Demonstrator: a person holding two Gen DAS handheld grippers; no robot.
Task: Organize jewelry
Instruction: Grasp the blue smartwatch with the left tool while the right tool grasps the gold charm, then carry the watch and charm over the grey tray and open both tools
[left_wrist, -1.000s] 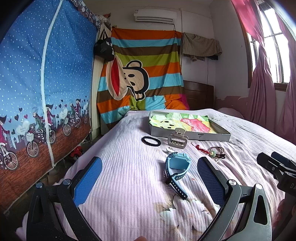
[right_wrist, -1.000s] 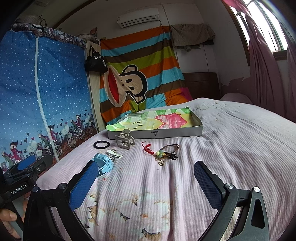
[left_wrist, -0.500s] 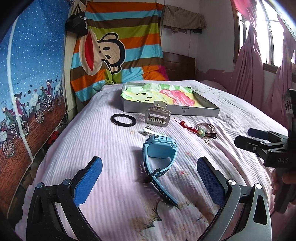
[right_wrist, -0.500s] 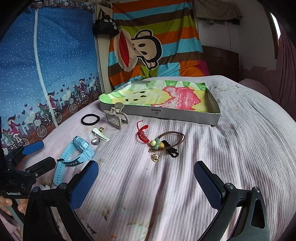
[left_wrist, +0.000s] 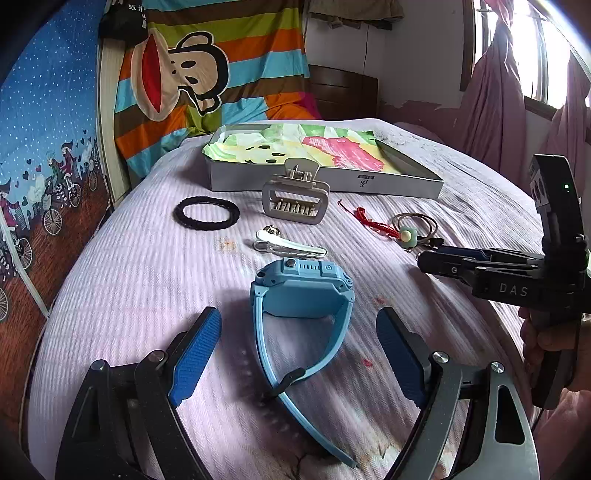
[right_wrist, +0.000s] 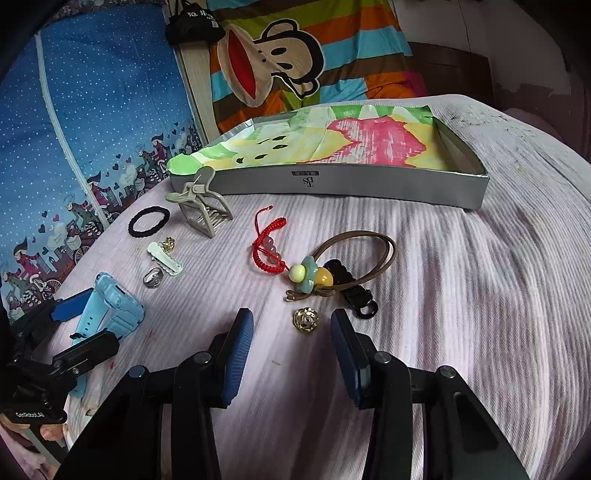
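The left gripper (left_wrist: 299, 354) hangs wide open astride the blue watch (left_wrist: 301, 295) lying on the pink bedspread (left_wrist: 129, 280); the right gripper (right_wrist: 291, 350), jaws partly apart and empty, hovers just short of a small gold stud (right_wrist: 306, 319), with the grey tray (right_wrist: 354, 184) well beyond

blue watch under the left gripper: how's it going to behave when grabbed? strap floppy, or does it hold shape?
The blue watch rests on its side with the strap looped, so the strap probably holds some shape but would likely flex if squeezed. The blocky case looks rigid, likely the safer place for the open left gripper to pinch. The free strap tail would probably dangle when lifted off the bed.
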